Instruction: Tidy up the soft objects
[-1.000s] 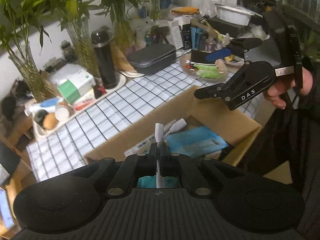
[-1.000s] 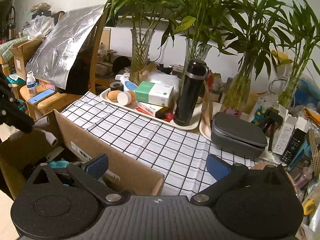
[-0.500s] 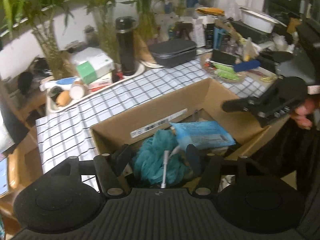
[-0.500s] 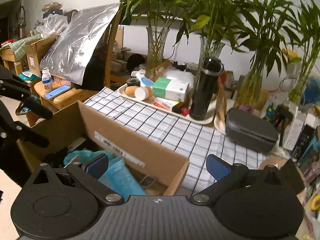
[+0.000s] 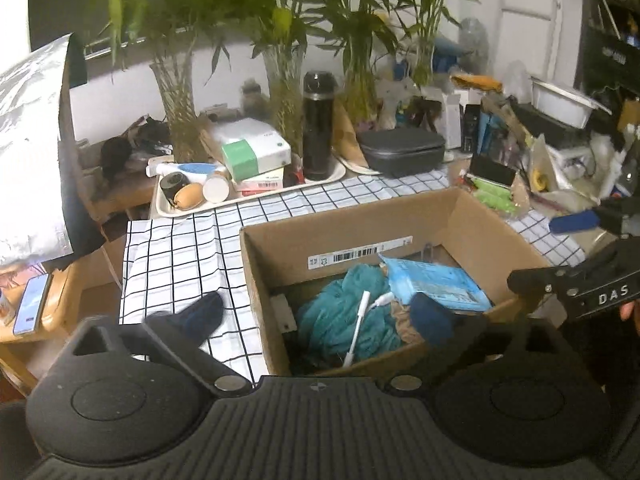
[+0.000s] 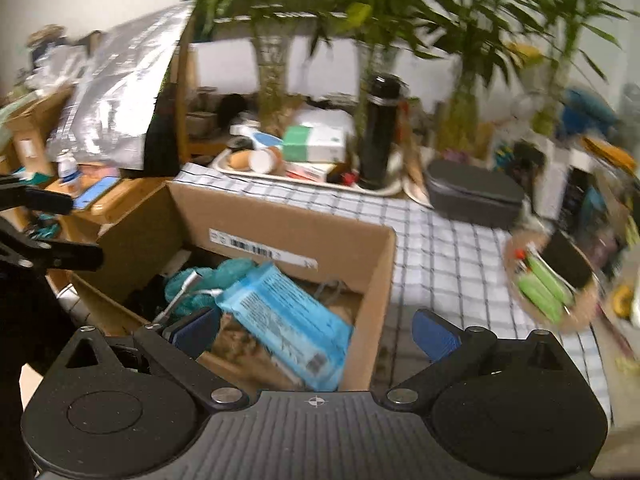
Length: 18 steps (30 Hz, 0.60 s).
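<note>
left gripper (image 5: 316, 320) fingers spread wide, jaws opening, nothing pressed between the pads. one blue pad (image 5: 204, 314) hangs over the checked cloth (image 5: 180, 248) outside the box, the other sits low over the box's near wall. right gripper (image 6: 316, 332) also released, blue pads (image 6: 436, 334) well apart and empty; one over the box contents, one outside over the cloth.

white cable adapter (image 5: 362, 320) lies loose in the cardboard box (image 5: 460, 216), on top of the teal knitted bundle (image 5: 344, 320). blue flat packet (image 5: 432, 284) rests beside it, tilted against the other contents. right-wrist view is motion-blurred, so fine detail there is unclear.

read: a drop into the box looks done, both hands free for the next pick. to do it well: lift the left gripper straight clear of the near wall before swinging, since the pad inside could catch the cardboard or snag the cable. keep the two grippers apart; they're close over the same box. soft things will sag, so pinch near the middle, not an edge. clutter behind (black flask (image 5: 318, 128), tray (image 5: 160, 204), plant vases) stands well apart from the box, so it's no issue unless the reach goes long.
</note>
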{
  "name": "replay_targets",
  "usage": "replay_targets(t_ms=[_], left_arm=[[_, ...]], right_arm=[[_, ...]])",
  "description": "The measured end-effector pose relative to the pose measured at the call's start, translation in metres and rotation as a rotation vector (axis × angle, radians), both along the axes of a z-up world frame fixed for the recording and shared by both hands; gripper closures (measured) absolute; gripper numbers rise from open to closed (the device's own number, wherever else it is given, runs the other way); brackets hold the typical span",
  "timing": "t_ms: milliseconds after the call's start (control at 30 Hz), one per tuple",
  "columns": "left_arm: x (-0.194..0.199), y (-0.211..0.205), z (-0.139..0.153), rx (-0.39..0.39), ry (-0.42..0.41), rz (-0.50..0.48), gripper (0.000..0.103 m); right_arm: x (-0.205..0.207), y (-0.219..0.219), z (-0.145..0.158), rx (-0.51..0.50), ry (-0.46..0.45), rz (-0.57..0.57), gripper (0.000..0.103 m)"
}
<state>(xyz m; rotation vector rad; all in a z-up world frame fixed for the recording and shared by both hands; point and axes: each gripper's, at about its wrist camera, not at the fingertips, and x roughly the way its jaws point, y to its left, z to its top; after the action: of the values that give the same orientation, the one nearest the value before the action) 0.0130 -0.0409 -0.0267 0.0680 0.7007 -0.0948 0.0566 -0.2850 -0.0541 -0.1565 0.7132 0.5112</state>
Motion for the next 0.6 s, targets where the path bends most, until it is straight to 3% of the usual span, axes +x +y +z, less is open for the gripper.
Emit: replay_targets(t_ms=[67,333,600], left_arm=[[-0.001,-0.003,-0.004,0.029,0.048,0.012,0.000],[-0.013,-0.006,-0.015,0.049,0.066,0.066,0.000],[-0.016,-0.008,-0.024,0.118,0.112,0.142,0.000]], right_arm=[[-0.005,0.002,-0.002,-0.020,0.020,-0.030,0.000],[-0.026,0.011,-0.008,-0.093,0.052,-0.101,0.000],[-0.037,0.021,-0.015,-0.118,0.082,-0.100,0.000]])
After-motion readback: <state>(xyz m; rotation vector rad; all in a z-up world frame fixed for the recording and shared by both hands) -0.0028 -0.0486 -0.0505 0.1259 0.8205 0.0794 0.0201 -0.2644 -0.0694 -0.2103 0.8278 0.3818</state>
